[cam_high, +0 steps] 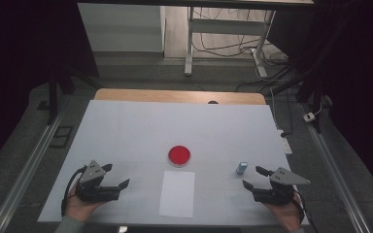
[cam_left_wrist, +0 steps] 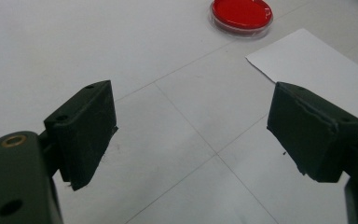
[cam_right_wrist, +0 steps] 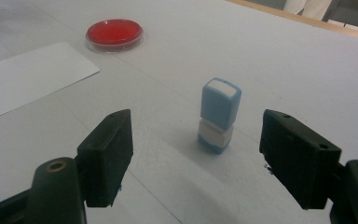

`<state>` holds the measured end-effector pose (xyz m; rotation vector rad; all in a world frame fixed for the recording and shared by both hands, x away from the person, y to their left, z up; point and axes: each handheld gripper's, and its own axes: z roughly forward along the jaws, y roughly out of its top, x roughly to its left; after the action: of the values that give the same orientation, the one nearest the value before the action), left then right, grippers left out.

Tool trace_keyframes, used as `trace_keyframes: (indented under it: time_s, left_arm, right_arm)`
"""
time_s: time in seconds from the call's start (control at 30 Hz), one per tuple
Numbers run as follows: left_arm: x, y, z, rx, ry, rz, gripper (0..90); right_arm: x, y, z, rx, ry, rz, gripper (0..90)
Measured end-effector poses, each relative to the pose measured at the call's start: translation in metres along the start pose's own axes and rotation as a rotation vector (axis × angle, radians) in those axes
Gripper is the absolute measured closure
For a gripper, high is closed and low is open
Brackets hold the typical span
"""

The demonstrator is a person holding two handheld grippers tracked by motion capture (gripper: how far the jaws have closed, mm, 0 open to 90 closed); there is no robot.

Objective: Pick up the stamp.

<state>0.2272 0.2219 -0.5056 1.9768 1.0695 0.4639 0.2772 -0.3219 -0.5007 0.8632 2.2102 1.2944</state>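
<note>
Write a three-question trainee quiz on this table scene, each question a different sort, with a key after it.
1. True or false: the right gripper is shut on the blue and white stamp.
2. Multiple choice: what lies just beyond the far edge of the white paper sheet in the high view? A) the stamp B) the red round dish C) the left gripper
3. Fill in: the stamp stands ____ on the table, nearest the ____ gripper.

Key:
1. False; its jaws stand open with the stamp ahead of them, untouched.
2. B
3. upright; right
</note>
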Motion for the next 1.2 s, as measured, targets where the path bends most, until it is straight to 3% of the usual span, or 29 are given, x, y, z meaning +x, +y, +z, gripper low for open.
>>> trace_keyframes:
  time_s: [0.23,0.6,0.8,1.2]
  left_arm:
    - [0.002,-0.005,-0.002,0.004,-0.004,-0.008,16.8]
    - [0.0,-0.002,0.001,0.011,-0.014,0.025,17.5]
    - [0.002,-0.003,0.003,0.016,-0.021,0.005,17.7]
    - [-0.002,-0.004,0.002,0.015,-0.02,0.001,18.1]
  right_arm:
    - [0.002,0.004,0.005,0.001,-0.006,0.001,26.9]
    - [0.009,0.009,0.011,0.034,-0.031,-0.016,27.9]
    - [0.005,0.008,0.007,0.025,-0.055,0.012,28.7]
    - [0.012,0.021,0.012,0.038,-0.091,-0.008,28.9]
